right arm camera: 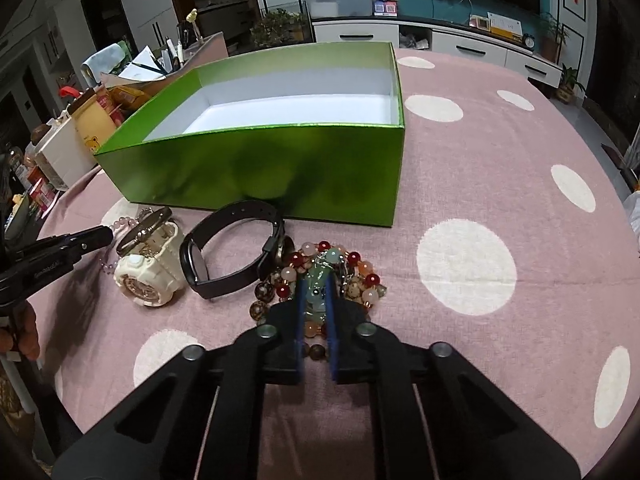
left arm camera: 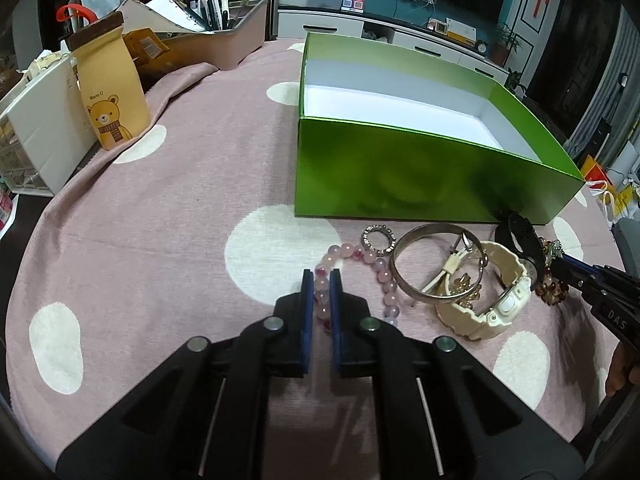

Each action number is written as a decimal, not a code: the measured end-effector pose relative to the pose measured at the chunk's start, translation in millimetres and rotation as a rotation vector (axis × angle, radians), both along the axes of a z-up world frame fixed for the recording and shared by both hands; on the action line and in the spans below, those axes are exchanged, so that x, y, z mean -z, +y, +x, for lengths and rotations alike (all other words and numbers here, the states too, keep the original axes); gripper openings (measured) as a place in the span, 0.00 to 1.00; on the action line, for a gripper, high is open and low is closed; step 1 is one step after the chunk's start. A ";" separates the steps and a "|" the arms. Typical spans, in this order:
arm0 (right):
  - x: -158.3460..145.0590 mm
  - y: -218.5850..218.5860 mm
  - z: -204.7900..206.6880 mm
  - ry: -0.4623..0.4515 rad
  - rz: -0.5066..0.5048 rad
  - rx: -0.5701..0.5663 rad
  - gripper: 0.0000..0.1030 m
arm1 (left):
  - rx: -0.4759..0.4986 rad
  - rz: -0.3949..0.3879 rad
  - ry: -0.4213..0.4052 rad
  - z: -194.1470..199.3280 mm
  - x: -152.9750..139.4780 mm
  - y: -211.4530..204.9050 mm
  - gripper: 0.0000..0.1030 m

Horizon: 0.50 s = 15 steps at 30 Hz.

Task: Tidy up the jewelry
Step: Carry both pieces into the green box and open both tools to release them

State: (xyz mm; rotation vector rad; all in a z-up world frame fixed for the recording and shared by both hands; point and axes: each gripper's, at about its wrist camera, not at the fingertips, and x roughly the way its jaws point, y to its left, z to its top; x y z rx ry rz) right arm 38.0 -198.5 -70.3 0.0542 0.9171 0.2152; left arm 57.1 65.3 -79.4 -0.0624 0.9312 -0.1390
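**Both jaws closed on bead bracelets**

Left gripper (left arm camera: pixel 321 276), lower centre of frame: jaws clamped on pink bead bracelet (left arm camera: pixel 362 256), lying on dotted pink table (left arm camera: pixel 160 240). Right gripper (right arm camera: pixel 314 286), lower centre: jaws pinching multicoloured bead bracelet (right arm camera: pixel 356 270). Nearby: silver bangle (left arm camera: pixel 404 280), cream watch (right arm camera: pixel 146 272), black watch (right arm camera: pixel 228 248). Behind, upper centre: open green box (right arm camera: pixel 256 172).

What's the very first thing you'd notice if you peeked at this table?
The shiny green box grabs the eye first: it sits open in the middle of the pink spotted tablecloth, white inside. Just in front of it lies a jumble of jewelry: a cream watch, a black band and a colorful bead bracelet. The left gripper has its jaws around a pink bead bracelet.
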 end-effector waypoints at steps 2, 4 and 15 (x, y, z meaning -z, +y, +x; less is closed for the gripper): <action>-4.3 -3.0 -3.6 -0.020 0.010 0.006 0.07 | -0.005 -0.014 -0.005 -0.3 -2.9 2.5 0.07; -13.2 -6.8 -8.2 -0.042 0.045 0.003 0.07 | -0.008 -0.031 -0.019 -2.0 -9.2 4.6 0.07; -71.3 -21.4 -27.1 -0.185 0.113 -0.002 0.07 | 0.004 -0.088 -0.080 -9.9 -46.0 8.1 0.07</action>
